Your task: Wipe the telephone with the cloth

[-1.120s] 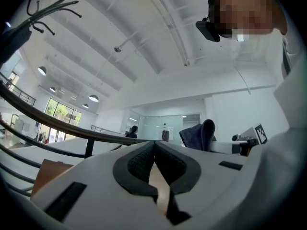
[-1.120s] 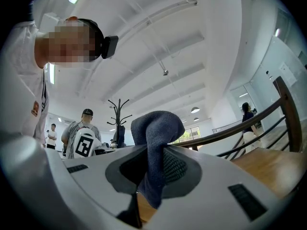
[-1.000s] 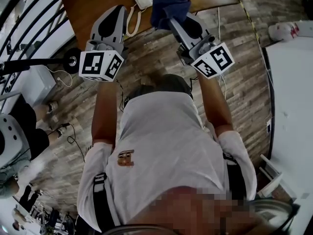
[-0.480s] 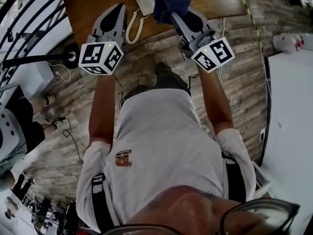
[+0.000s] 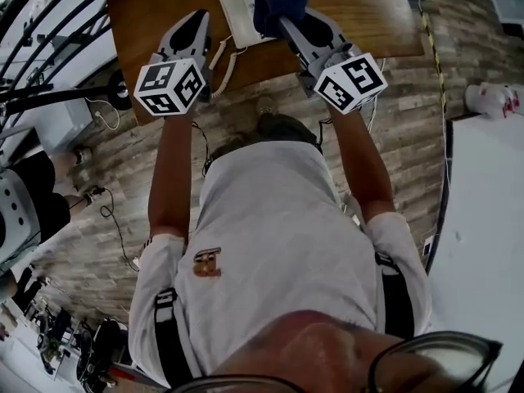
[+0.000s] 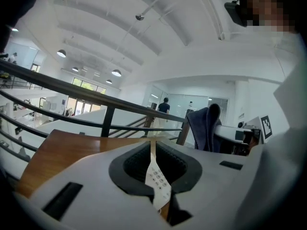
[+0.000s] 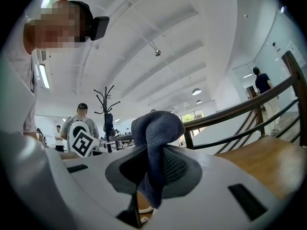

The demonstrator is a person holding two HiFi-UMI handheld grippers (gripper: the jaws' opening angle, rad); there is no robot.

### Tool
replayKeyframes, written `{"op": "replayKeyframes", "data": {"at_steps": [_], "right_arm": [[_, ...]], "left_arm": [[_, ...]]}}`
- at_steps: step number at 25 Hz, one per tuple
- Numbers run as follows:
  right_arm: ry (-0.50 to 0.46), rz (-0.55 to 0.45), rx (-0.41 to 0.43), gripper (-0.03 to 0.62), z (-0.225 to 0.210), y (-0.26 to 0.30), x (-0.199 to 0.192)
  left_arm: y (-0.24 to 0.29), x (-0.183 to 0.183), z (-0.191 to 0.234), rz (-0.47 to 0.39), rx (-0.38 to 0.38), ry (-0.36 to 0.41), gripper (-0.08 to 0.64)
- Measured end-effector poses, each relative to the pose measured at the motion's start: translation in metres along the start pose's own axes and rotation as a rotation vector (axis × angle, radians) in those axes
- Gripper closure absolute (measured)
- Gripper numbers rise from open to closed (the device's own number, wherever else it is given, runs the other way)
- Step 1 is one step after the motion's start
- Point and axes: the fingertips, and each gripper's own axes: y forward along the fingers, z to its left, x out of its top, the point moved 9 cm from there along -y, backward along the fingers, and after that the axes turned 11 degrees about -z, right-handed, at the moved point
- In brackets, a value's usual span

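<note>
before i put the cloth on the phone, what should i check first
1. Grip: ok. The right tongs are shut on the dark blue cloth, which bunches above them.
2. Spare hand free: ok. The left tongs are shut, nothing between them.
3. Target in place: ok. The telephone lies on the wooden table, just ahead of both tongs.
4. Contact: cannot tell. The head view shows the cloth over the telephone's right side, not whether they touch.
5. Snag risk: cannot tell. The coiled cord hangs off the table edge right beside the left tongs.
</note>
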Motion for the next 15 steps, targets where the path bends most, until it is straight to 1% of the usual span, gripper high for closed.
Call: {"op": "replayKeyframes", "data": {"at_steps": [1, 3, 4, 7, 9, 11, 13, 15], "right_arm": [[0.003, 0.016, 0.003, 0.514, -0.010, 0.006, -0.001], [0.009, 0.050, 0.014, 0.514, -0.029, 0.020, -0.002], [0.015, 0.067, 0.019, 0.514, -0.038, 0.028, -0.003], [0.043, 0.124, 0.023, 0.514, -0.063, 0.047, -0.009], [0.063, 0.171, 0.019, 0.514, -0.076, 0.060, -0.018], [0.081, 0.220, 0.014, 0.514, -0.084, 0.073, -0.026], [0.090, 0.261, 0.014, 0.514, -0.089, 0.086, -0.033], [0.085, 0.299, 0.020, 0.514, -0.092, 0.096, -0.039]], "left_arm": [[0.010, -0.003, 0.004, 0.015, 0.012, -0.012, 0.533], [0.030, -0.009, 0.012, 0.048, 0.037, -0.040, 0.456], [0.039, -0.011, 0.016, 0.063, 0.055, -0.052, 0.435], [0.060, -0.023, 0.029, 0.105, 0.117, -0.080, 0.386], [0.070, -0.035, 0.038, 0.144, 0.140, -0.128, 0.352], [0.077, -0.048, 0.048, 0.190, 0.145, -0.196, 0.310], [0.083, -0.060, 0.055, 0.228, 0.135, -0.251, 0.295], [0.089, -0.070, 0.061, 0.259, 0.123, -0.288, 0.288]]}}
